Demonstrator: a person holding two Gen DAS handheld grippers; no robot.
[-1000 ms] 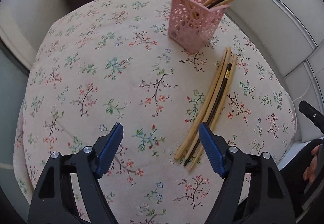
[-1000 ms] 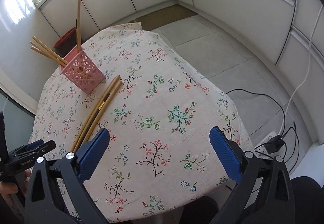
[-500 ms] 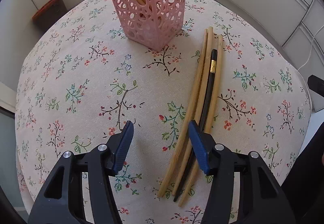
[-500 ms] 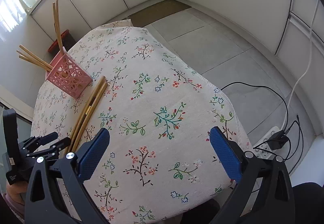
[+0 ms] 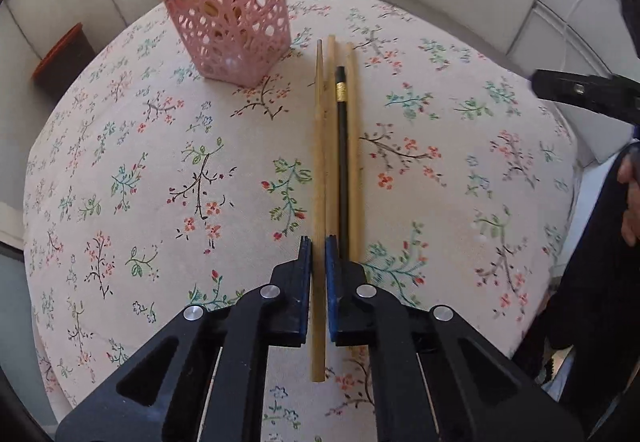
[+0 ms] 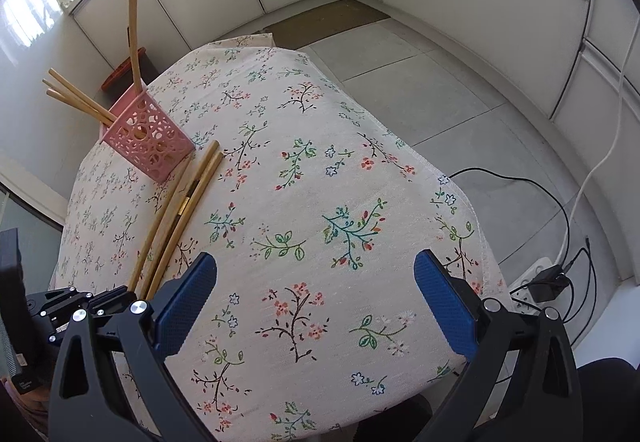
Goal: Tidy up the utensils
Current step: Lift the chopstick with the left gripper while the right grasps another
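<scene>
My left gripper (image 5: 318, 246) was clamped on one bamboo chopstick (image 5: 319, 146) beside the pink basket (image 5: 236, 30); next I judged lifting it into the basket. My right gripper (image 6: 316, 282) hung apart.

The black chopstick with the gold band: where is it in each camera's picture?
Left wrist: black chopstick runs up the middle, among three bamboo ones, just right of the left gripper.
Right wrist: it lies at left, mostly hidden in the bundle.
Shared landmark: pink basket, beside the bundle's far end.
</scene>
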